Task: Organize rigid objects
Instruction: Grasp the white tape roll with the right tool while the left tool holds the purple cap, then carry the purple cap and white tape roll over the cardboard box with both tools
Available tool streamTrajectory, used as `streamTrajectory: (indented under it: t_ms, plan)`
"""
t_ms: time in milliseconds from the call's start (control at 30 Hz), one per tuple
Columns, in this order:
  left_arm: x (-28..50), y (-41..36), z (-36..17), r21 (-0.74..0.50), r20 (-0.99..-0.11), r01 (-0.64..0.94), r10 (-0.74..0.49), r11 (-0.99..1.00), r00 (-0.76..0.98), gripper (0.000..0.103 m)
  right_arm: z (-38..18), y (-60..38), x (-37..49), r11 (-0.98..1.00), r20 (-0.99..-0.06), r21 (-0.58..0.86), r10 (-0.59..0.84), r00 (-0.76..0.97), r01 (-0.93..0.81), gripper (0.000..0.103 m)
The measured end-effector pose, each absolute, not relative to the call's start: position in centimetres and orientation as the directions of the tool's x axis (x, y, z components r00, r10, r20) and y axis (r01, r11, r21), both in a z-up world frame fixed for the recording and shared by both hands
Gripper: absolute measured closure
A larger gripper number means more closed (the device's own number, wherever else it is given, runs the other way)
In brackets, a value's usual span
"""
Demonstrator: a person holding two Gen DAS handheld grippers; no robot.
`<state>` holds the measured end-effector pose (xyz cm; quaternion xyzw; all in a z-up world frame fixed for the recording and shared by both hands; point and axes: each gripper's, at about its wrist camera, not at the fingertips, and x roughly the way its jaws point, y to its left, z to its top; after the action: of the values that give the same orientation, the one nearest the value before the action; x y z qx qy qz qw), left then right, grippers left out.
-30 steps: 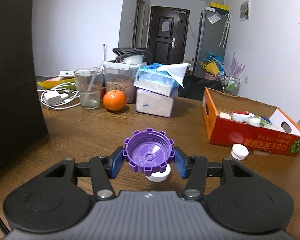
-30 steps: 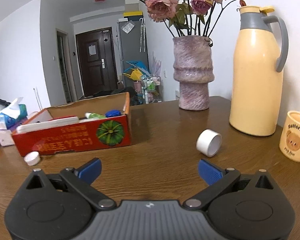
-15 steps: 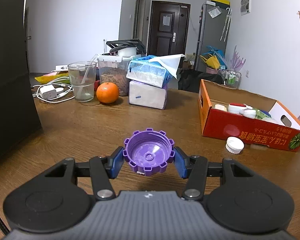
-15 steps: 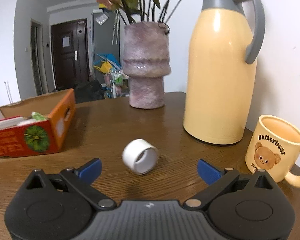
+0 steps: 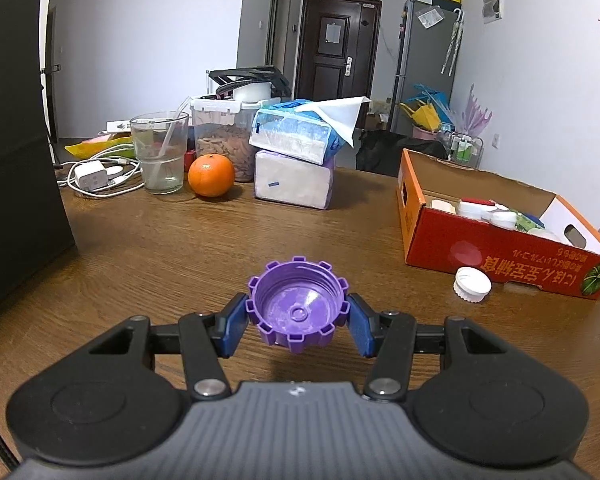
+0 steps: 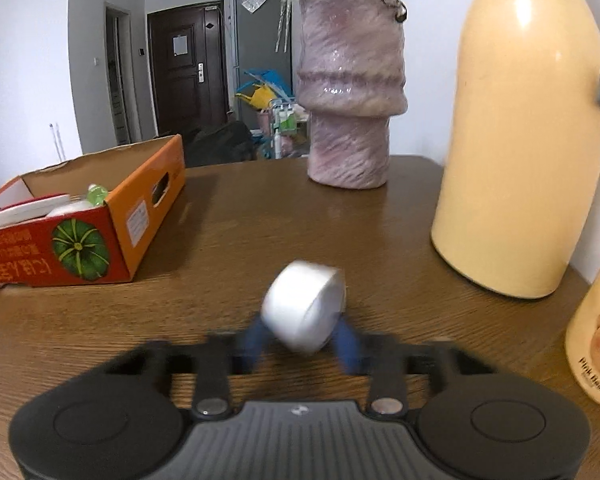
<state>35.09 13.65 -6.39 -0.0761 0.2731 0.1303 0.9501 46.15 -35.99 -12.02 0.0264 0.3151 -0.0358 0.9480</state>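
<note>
My left gripper [image 5: 297, 328] is shut on a purple toothed cap [image 5: 296, 305], open side towards the camera, held just above the wooden table. An orange cardboard box [image 5: 460, 248] with several small containers stands to the right, with a white cap [image 5: 472, 284] lying in front of it. In the right wrist view my right gripper [image 6: 302, 340] has its blurred blue fingers against the sides of a white cylindrical cap [image 6: 304, 306] lying on its side. The same box [image 6: 100, 236] is at the left.
Left wrist view: an orange [image 5: 211, 175], a glass [image 5: 160, 152], tissue packs [image 5: 296, 164], a charger with cables [image 5: 90, 174] and a black panel [image 5: 16, 140]. Right wrist view: a purple vase [image 6: 350, 92], a yellow thermos [image 6: 528, 140] and a bear mug [image 6: 596, 332].
My right gripper moved forward to the white cap and its fingers closed in on it. My left gripper, still holding the purple cap, moved forward; the white cap beneath it passed from view.
</note>
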Motion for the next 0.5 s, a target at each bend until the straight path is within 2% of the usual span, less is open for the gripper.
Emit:
streamTrajectory:
  t_ms: [500]
  plan:
    - [34.6,13.4,-5.7,-0.086,-0.512,-0.278,0.197,0.957,0.836,0.050,-10.7,-34.5,43.4,0.990,-0.502,0.029,-0.105,0.858,0.138,0.082]
